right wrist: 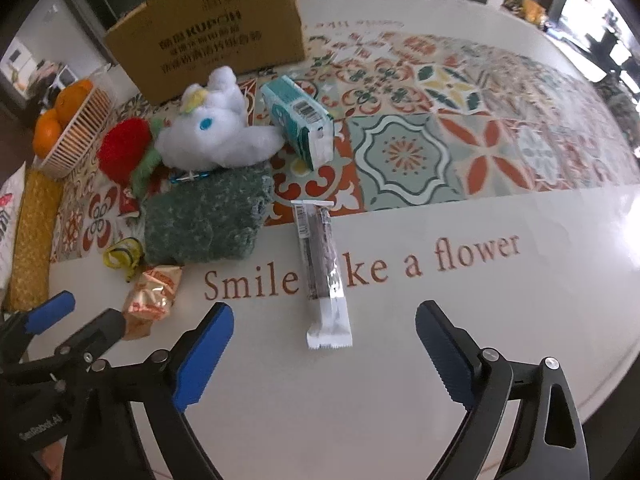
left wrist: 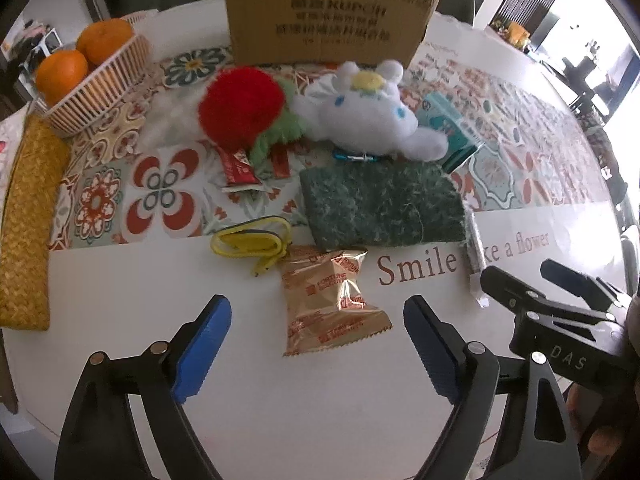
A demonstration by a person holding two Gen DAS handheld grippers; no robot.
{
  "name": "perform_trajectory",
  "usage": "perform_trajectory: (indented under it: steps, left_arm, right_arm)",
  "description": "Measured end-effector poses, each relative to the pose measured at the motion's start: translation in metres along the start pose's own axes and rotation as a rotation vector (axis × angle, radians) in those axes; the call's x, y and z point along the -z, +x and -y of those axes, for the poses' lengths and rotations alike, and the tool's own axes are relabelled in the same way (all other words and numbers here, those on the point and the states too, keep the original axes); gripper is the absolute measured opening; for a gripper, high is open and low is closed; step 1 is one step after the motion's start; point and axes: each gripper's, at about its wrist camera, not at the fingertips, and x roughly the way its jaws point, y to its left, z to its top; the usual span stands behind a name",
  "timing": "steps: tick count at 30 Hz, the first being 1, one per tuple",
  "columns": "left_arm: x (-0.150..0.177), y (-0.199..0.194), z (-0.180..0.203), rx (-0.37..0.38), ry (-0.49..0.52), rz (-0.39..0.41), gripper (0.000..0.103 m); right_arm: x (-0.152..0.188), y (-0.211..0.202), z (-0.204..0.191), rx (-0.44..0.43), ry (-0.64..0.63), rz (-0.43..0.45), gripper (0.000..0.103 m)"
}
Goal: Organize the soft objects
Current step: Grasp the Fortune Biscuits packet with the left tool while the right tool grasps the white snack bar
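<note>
A white plush toy [left wrist: 372,120] [right wrist: 212,136] lies mid-table beside a red and green fluffy toy [left wrist: 248,116] [right wrist: 126,152]. A green fuzzy pad [left wrist: 380,204] [right wrist: 204,220] lies in front of them. A cardboard box [left wrist: 328,12] [right wrist: 212,32] stands behind. My left gripper [left wrist: 316,344] is open and empty, just short of a gold snack packet [left wrist: 332,300] [right wrist: 152,292]. My right gripper [right wrist: 324,348] is open and empty, with a long white snack bar [right wrist: 324,272] between its fingers' line. The right gripper also shows in the left wrist view [left wrist: 532,276].
A basket of oranges [left wrist: 96,80] [right wrist: 72,128] stands at the far left, with a woven yellow mat [left wrist: 28,220] along the left edge. A teal tissue pack [left wrist: 452,132] [right wrist: 300,120], red sachets [left wrist: 240,168] and a yellow band [left wrist: 252,240] lie among the toys.
</note>
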Motion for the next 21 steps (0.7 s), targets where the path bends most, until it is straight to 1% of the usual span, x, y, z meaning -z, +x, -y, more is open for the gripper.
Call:
perform_trajectory:
  steps: [3, 4, 7, 11, 16, 18, 21]
  left_arm:
    - [-0.005, 0.010, 0.003, -0.022, -0.003, -0.021, 0.085]
    - [-0.006, 0.013, 0.003, -0.024, -0.009, -0.025, 0.082]
    - [-0.011, 0.024, 0.002, -0.013, -0.033, -0.049, 0.074]
    - [-0.012, 0.039, 0.000, -0.002, -0.059, -0.091, 0.071]
    - [-0.011, 0.050, -0.002, 0.008, -0.075, -0.105, 0.061]
    - [-0.012, 0.053, -0.002, 0.014, -0.080, -0.111, 0.059]
    - [-0.013, 0.058, -0.005, 0.025, -0.093, -0.116, 0.054]
  right_arm:
    - [-0.006, 0.012, 0.002, -0.012, -0.015, -0.028, 0.087]
    - [-0.008, 0.017, 0.001, -0.014, -0.032, -0.036, 0.087]
    - [-0.013, 0.029, 0.001, -0.031, -0.045, -0.062, 0.084]
    - [-0.015, 0.040, 0.001, -0.032, -0.057, -0.081, 0.080]
    - [-0.017, 0.048, -0.005, -0.033, -0.080, -0.098, 0.071]
    - [-0.018, 0.049, -0.006, -0.034, -0.082, -0.104, 0.069]
    - [-0.018, 0.053, -0.009, -0.030, -0.091, -0.112, 0.062]
